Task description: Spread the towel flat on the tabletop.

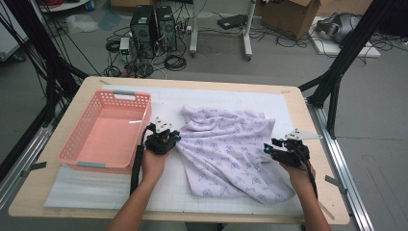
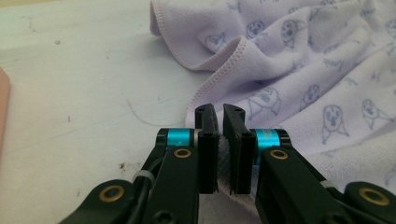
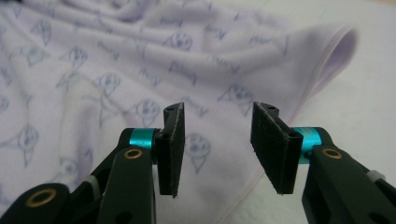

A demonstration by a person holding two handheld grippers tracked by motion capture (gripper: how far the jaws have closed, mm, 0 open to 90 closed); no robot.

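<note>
Lilac towel (image 1: 226,149) with seal print, crumpled and spread loosely mid-worktop (image 1: 308,139) on a white gridded mat (image 1: 168,101), right of a pink plastic basket (image 1: 82,139). Left gripper (image 1: 177,138) at the towel's left edge, just beside the basket's right wall; in the left gripper view, left gripper (image 2: 219,135) pinched on a thin fold of the towel hem (image 2: 225,158), pads nearly together with fabric between them, rest of the towel (image 2: 303,70) bunched ahead and to the right, stitched hem curling up in a ridge. Right gripper (image 1: 266,147) at the towel's right side, held low over the cloth; in the right gripper view, right gripper (image 3: 217,135) about half spread, pads clear of the fabric, nothing clamped, printed towel (image 3: 140,56) lying flat below and beyond the gap, folded edge rising at upper right. Basket interior bare, handle cutouts grey. Forearms entering from the bottom of the high view, one hand per gripper, well apart across the towel. Floor beyond the worktop: computer towers (image 1: 154,26), cables, cardboard box (image 1: 293,14).
</note>
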